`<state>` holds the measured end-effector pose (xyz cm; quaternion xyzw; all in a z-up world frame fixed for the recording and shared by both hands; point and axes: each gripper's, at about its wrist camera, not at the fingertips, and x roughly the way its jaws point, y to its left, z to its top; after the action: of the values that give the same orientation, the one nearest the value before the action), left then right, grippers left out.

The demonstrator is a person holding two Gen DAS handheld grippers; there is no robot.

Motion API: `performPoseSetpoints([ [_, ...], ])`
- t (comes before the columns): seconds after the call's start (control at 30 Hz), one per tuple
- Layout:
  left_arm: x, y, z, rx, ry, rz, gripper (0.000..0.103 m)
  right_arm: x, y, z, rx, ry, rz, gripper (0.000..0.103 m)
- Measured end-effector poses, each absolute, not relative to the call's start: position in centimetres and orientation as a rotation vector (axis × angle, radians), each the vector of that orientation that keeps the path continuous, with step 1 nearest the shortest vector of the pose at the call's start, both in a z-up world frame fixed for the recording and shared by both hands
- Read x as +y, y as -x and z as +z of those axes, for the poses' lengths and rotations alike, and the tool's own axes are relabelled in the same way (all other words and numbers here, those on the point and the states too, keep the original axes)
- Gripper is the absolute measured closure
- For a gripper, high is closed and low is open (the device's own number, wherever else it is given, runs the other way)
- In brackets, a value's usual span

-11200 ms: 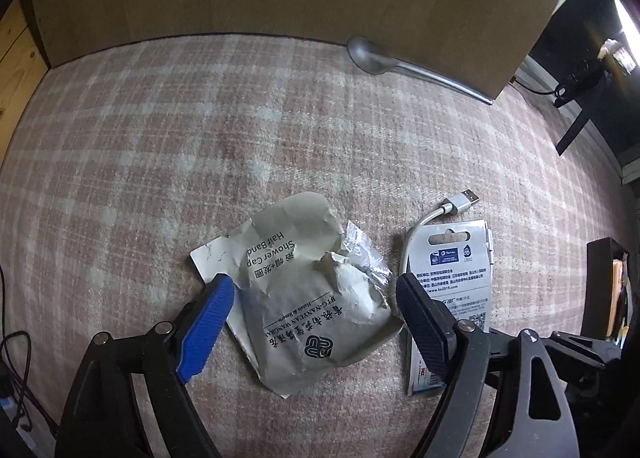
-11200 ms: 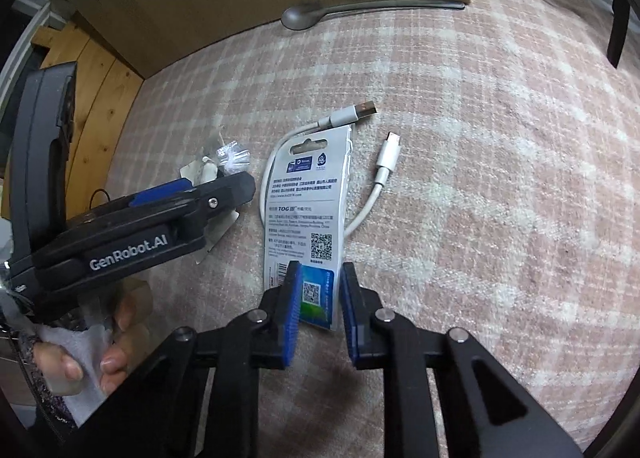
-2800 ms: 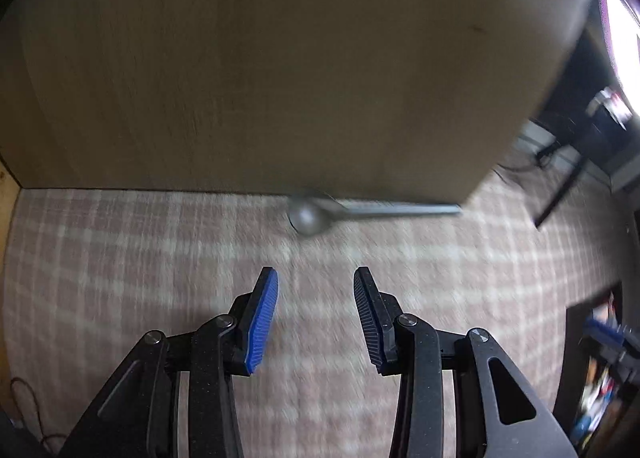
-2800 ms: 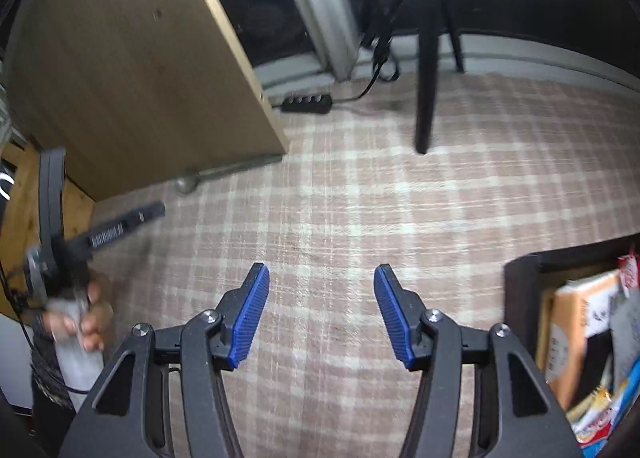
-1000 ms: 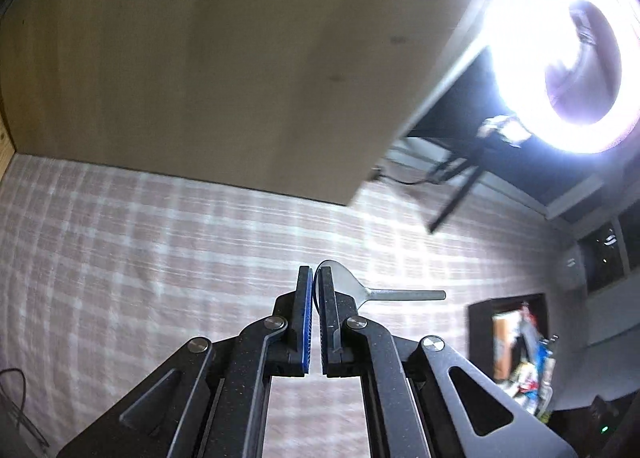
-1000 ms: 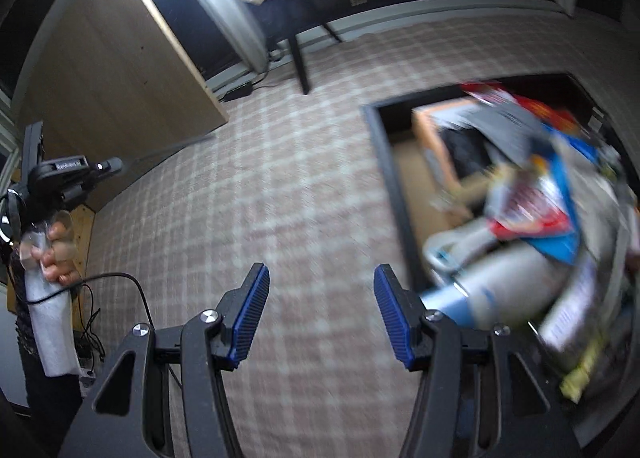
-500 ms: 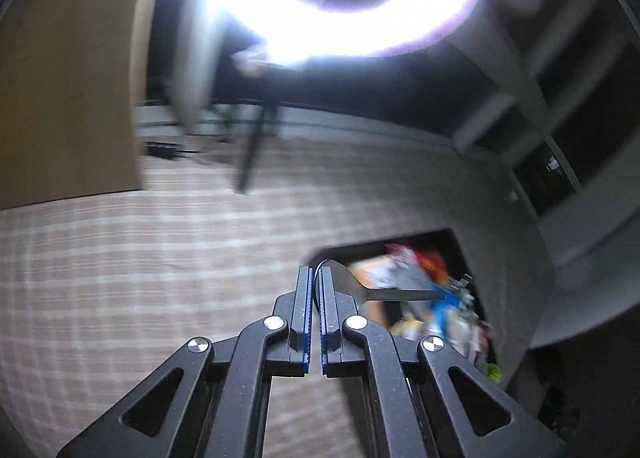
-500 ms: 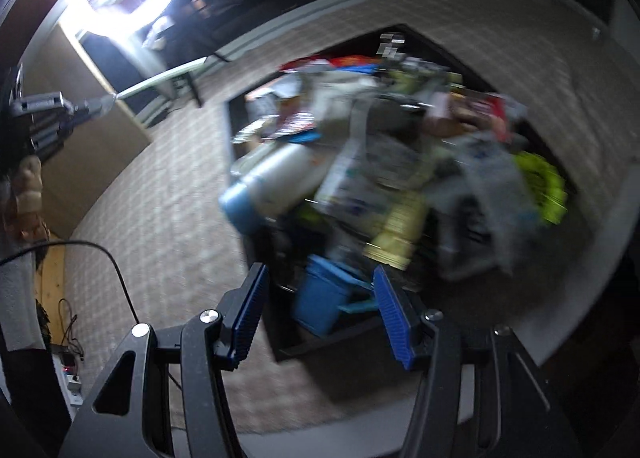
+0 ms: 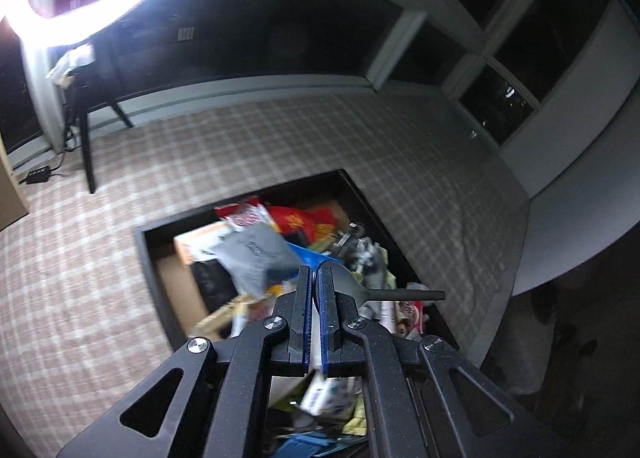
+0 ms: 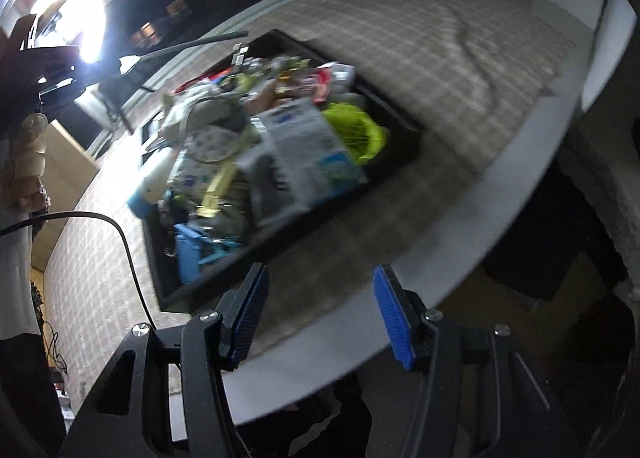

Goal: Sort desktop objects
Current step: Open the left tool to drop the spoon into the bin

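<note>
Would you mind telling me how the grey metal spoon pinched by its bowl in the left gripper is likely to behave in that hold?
The grey metal spoon looks rigid: its handle juts straight out sideways. Smooth metal gripped only at the bowl by the left gripper may pivot or slip. Released over the cluttered black tray, it would probably clatter rather than break.

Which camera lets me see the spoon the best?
The left wrist view. There the spoon sits close up, its bowl pinched in the left gripper, handle sticking out right over the black box. The right wrist view shows it only far off, as a thin handle.
</note>
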<state>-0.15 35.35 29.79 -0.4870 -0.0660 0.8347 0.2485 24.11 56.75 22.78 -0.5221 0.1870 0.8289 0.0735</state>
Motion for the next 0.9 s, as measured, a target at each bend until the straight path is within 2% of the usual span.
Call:
performPoseSetpoints([
  [0.1, 37.3, -0.3, 29.2, -0.093, 1.345, 2.274, 0.095, 58.0, -25.0, 22.8, 0.578, 1.559, 2.475, 0.049],
  [0.13, 37.6, -0.3, 29.1, -0.077, 1.363, 2.281, 0.074, 58.2, -25.1, 22.8, 0.575, 1.558, 2.473, 0.049],
  [0.17, 37.7, -0.4, 28.9, -0.068, 1.372, 2.295, 0.058, 58.3, -25.2, 22.8, 0.573, 1.559, 2.473, 0.049],
  [0.4, 35.9, -1.4, 28.7, -0.028, 1.373, 2.37, 0.057, 58.1, -24.5, 22.5, 0.558, 1.59, 2.512, 0.049],
  [0.73, 29.4, -4.6, 26.7, 0.031, 1.467, 2.466, 0.052, 54.2, -22.0, 22.6, 0.469, 1.676, 2.608, 0.048],
  [0.9, 25.4, -7.8, 26.1, 0.061, 1.502, 2.517, 0.045, 50.6, -21.0, 22.8, 0.389, 1.716, 2.672, 0.047],
])
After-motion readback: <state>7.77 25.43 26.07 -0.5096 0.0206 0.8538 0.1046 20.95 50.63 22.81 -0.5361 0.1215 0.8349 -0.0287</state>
